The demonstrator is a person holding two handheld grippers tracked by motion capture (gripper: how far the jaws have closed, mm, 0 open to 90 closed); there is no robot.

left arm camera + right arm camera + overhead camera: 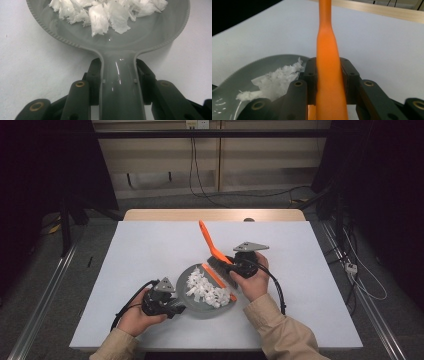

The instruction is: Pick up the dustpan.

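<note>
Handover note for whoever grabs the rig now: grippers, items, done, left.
Left gripper: shut on the grey dustpan handle, pan flat on the white table.
Right gripper: shut on the orange brush handle, brush head at the pan's far rim.
Done: white paper scraps piled inside the pan; I see none loose on the table.
Left: probably lift the pan level and empty it.

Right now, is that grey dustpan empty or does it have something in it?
Not empty. The dustpan holds a heap of white paper scraps, spread across its middle, as the left gripper view confirms.
</note>
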